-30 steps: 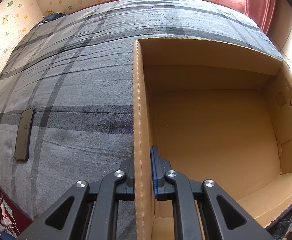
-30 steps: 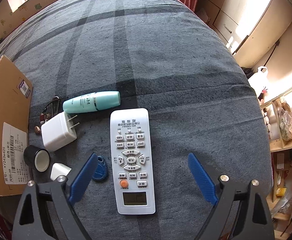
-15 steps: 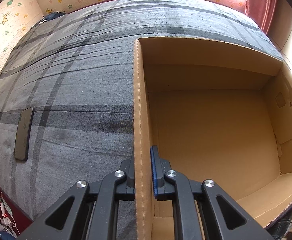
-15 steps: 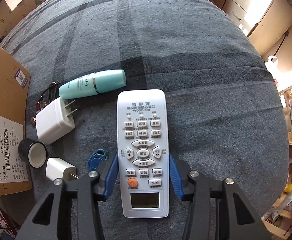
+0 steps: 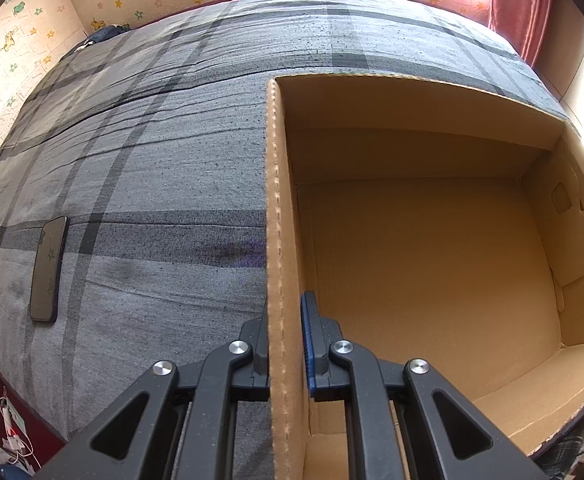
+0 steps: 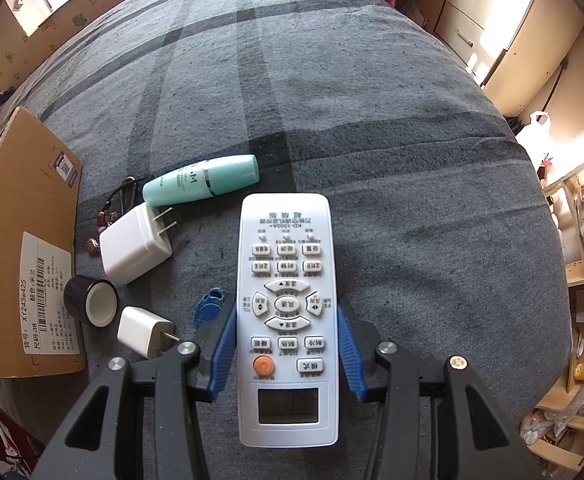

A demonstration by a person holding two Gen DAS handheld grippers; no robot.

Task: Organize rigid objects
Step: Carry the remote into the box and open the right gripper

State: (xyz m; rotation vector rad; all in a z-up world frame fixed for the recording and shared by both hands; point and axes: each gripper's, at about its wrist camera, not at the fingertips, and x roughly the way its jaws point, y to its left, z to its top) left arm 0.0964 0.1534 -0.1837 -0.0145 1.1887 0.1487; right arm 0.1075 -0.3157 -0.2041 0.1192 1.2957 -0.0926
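Your left gripper (image 5: 285, 344) is pinching the near left wall of the cardboard box (image 5: 432, 264), one finger outside and one inside, pressed against the cardboard. The box sits open on the grey plaid bed (image 5: 152, 168), and a dark phone (image 5: 48, 270) lies well apart to its left.

Your right gripper (image 6: 287, 350) is clamped on the white remote (image 6: 288, 312), its blue pads (image 6: 224, 348) tight against both long sides near the display end. To the left of the remote lie a blue key tag (image 6: 210, 304), a small white charger (image 6: 144, 330), a black tape roll (image 6: 90, 300) and a bigger white charger (image 6: 136, 246). A teal bottle (image 6: 202, 180) lies on its side beyond them, with a keyring (image 6: 122, 196) just beside it. The box's labelled outer wall stands at the far left.
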